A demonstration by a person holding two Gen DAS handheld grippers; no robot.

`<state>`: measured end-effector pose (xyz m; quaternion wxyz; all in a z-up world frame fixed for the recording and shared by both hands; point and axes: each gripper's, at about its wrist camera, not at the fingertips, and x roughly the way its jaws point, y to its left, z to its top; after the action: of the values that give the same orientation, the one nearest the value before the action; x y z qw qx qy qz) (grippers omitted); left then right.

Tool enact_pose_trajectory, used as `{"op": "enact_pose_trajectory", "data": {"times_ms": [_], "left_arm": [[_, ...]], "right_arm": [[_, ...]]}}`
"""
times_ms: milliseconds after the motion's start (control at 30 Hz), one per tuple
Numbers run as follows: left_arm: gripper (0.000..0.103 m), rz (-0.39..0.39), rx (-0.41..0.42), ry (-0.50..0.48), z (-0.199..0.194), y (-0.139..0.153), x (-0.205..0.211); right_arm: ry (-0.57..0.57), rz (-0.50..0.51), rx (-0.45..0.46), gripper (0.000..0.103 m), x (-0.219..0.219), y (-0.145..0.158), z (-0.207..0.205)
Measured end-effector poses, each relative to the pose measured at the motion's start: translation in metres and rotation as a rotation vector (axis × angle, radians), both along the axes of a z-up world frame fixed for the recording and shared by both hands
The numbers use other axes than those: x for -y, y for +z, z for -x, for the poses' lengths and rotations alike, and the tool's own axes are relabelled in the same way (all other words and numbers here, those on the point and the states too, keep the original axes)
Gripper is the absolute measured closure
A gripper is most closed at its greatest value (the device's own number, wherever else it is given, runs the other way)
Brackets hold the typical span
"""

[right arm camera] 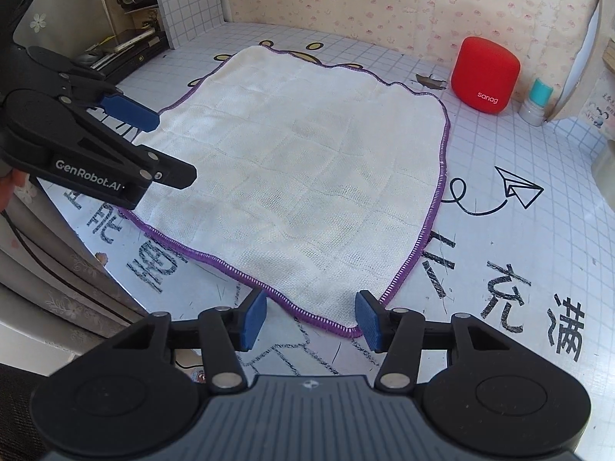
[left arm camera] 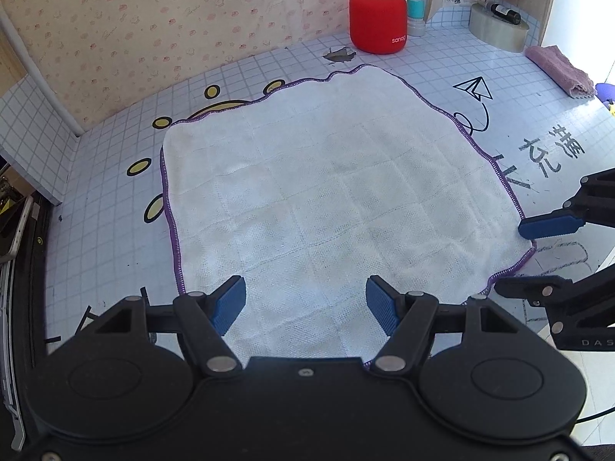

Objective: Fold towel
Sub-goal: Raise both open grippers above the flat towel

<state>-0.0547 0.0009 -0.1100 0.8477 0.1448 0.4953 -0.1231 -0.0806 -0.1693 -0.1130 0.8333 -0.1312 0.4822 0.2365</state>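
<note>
Your left tongs (left arm camera: 305, 307) are hanging spread over the towel's (left arm camera: 338, 199) near edge, while your right tongs (right arm camera: 311, 320) are standing open astride its near corner, the towel lying flat on the table (left arm camera: 538, 176)

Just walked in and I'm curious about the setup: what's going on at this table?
A person is holding a handheld gripper in each hand over a white gauze towel with purple stitched edging, spread flat and unfolded on the grid-patterned table cover. The right gripper has its jaws either side of the towel's near corner, not yet pinching it. The left gripper hovers open over the near edge. Folding hasn't begun.
</note>
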Motion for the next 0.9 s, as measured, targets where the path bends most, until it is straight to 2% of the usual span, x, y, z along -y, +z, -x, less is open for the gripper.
{"op": "enact_pose_trajectory", "data": {"times_ms": [67, 200, 233, 700, 900], "left_arm": [[0.032, -0.002, -0.003, -0.001, 0.001, -0.002, 0.0], [0.032, -0.01, -0.005, -0.003, 0.003, -0.005, 0.0], [0.032, -0.013, -0.007, -0.003, 0.004, -0.005, 0.0], [0.032, -0.016, -0.035, 0.017, 0.007, -0.017, -0.005], [0.027, -0.014, -0.033, 0.025, 0.006, -0.018, -0.005]], "right_arm": [[-0.001, 0.01, 0.006, 0.066, 0.002, 0.001, -0.001], [-0.012, 0.014, 0.006, 0.089, 0.01, 0.003, -0.004], [-0.008, 0.021, 0.008, 0.09, 0.011, 0.003, -0.005], [0.121, 0.111, 0.0, 0.09, 0.01, 0.008, 0.009], [0.148, 0.123, -0.008, 0.09, 0.012, 0.009, 0.007]]}}
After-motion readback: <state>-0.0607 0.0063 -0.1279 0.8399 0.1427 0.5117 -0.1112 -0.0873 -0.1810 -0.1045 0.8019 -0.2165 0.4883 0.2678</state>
